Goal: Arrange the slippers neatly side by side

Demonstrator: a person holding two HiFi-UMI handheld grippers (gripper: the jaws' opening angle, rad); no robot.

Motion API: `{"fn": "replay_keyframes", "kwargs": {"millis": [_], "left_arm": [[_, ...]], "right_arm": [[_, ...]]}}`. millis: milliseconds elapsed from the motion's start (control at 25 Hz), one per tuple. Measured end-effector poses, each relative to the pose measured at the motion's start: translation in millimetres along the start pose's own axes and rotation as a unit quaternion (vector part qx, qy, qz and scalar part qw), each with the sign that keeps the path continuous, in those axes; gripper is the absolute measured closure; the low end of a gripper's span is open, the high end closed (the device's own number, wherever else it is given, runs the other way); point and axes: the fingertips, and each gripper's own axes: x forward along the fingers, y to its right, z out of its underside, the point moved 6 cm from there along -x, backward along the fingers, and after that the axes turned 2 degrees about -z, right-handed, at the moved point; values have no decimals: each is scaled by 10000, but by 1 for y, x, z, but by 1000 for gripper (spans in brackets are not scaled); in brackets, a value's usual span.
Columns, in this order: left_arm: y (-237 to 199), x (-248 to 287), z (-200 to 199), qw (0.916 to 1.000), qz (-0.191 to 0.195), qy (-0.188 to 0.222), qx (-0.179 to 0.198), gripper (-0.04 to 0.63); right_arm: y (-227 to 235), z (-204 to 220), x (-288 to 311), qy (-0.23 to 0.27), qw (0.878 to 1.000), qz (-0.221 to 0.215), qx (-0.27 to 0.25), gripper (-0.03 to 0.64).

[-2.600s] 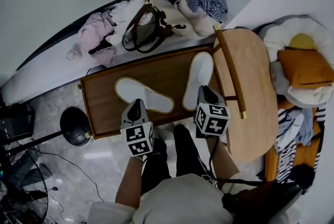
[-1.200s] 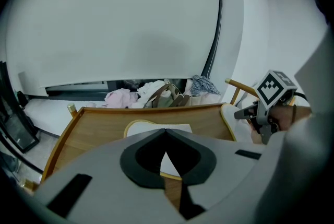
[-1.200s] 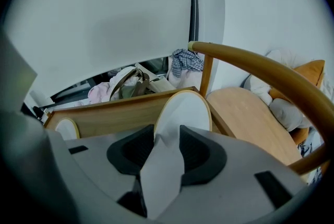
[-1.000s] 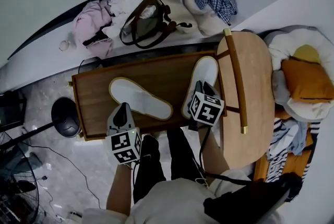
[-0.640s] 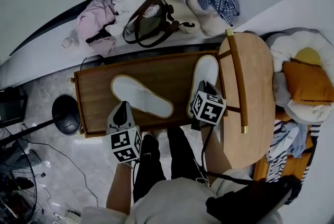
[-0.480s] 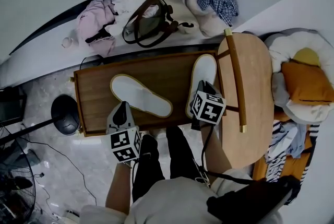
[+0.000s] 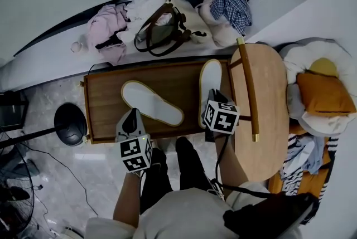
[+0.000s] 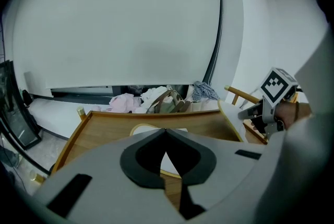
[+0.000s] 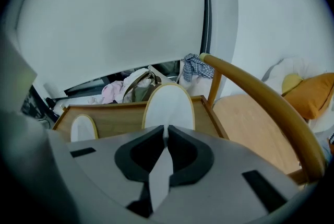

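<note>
Two white slippers lie sole up on the low wooden table (image 7: 106,93). The left slipper (image 7: 150,101) lies slanted across the middle, also seen in the right gripper view (image 9: 83,129). The right slipper (image 7: 210,79) points away along the table's right end. My right gripper (image 7: 215,97) has just been closing and is shut on that slipper's near heel edge, which runs up between the jaws (image 9: 166,137) to its sole (image 9: 169,105). My left gripper (image 7: 133,116) hovers by the left slipper's near end, shut and holding nothing (image 8: 166,131).
A wooden chair (image 7: 262,104) stands hard against the table's right end, its rail (image 9: 261,103) beside my right gripper. Behind the table lie a brown-handled bag (image 7: 162,32), pink clothes (image 7: 106,26) and a checked cloth (image 7: 226,1). A black round base (image 7: 70,123) stands left.
The right gripper has risen slightly with the right slipper's heel end in its jaws. The left gripper has stayed near the left slipper's end.
</note>
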Motion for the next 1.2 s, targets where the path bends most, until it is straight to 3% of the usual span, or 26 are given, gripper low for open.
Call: {"fn": "replay_keyframes", "kwargs": {"millis": [680,1200], "left_arm": [[-13,-20,16,9996,-244,-5,-152,591],[-17,-19,31,9989,-359,-144,-261,591]], "right_arm": [[-21,3,7,9,9988,-83,-483,571],[-26,10,25,-153,9987,-82,-485,571]]}}
